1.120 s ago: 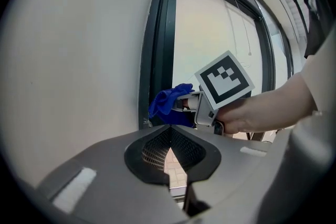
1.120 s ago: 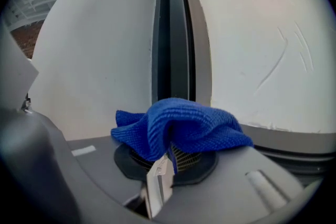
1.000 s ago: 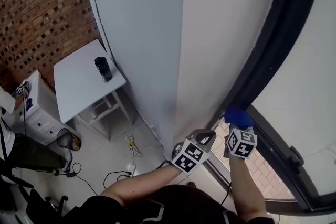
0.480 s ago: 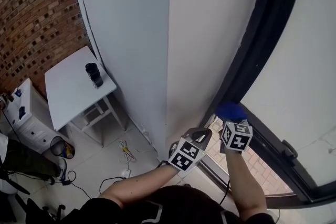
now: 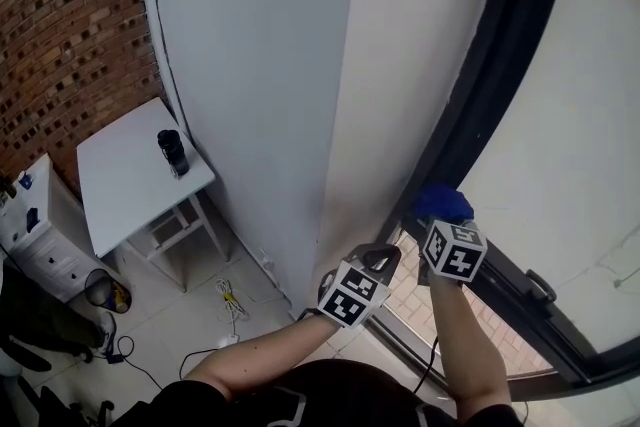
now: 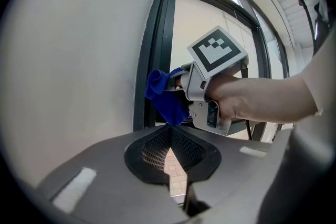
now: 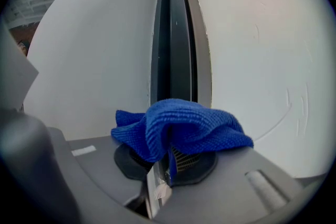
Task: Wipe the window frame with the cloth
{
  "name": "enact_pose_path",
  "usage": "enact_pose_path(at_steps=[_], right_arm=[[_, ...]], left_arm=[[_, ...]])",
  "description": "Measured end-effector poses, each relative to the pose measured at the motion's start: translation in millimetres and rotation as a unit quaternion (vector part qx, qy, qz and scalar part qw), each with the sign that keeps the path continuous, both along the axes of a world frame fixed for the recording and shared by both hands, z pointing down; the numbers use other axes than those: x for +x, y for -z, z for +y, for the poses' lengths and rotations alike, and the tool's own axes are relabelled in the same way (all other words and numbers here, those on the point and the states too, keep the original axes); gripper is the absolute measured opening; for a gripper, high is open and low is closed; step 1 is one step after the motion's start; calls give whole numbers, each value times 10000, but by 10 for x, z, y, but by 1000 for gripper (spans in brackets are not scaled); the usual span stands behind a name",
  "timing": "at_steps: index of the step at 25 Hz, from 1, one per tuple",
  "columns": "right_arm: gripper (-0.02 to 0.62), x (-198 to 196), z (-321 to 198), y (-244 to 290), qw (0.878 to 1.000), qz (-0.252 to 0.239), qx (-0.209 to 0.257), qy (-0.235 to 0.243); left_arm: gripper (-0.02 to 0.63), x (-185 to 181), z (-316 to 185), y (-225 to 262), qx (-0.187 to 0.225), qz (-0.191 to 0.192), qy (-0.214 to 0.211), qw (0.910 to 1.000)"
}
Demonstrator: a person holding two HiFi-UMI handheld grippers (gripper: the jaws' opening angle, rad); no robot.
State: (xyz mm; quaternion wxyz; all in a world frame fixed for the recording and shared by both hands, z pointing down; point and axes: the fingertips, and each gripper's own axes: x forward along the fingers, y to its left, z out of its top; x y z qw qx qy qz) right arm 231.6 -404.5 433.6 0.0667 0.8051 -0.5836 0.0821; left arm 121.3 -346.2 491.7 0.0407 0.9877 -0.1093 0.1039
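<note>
While my right gripper (image 7: 170, 164) pinched blue cloth (image 7: 178, 124), cloth bunched over jaw tips, pressed against dark window frame (image 7: 171, 44). My left gripper (image 6: 169, 150) pressed together, empty, just beside right one.

The frame (image 5: 490, 85) runs clear to the upper right, wall (image 5: 420, 65) close at left; a handle (image 5: 540, 286) juts lower right; the left gripper (image 5: 383, 258) crowds the right gripper (image 5: 441, 218) and its cloth (image 5: 443, 202).

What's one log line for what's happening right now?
step: wiping | right gripper: shut on blue cloth, at window frame | left gripper: shut, empty
</note>
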Motion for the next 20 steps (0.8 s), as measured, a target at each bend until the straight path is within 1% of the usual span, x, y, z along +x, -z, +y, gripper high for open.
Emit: enact_pose_path(at_steps=[5, 10, 12, 15, 18, 20], right_arm=[[49, -9, -10, 187, 9999, 93, 122, -43], [49, -35, -42, 513, 9991, 268, 323, 10], [49, -38, -59, 636, 9988, 341, 362, 21], [49, -27, -57, 766, 9985, 408, 351, -14], [49, -34, -53, 905, 9982, 414, 438, -7], [50, -34, -76, 1020, 9978, 418, 521, 7]], left_arm=[[-8, 36, 37, 158, 48, 158, -98, 9998], [-8, 74, 19, 282, 40, 336, -167, 9993], [-8, 82, -7, 321, 105, 316, -91, 9994], [-8, 95, -67, 370, 288, 152, 182, 9993], [-8, 144, -35, 426, 208, 103, 115, 9997], [-8, 184, -33, 480, 225, 103, 78, 9997]])
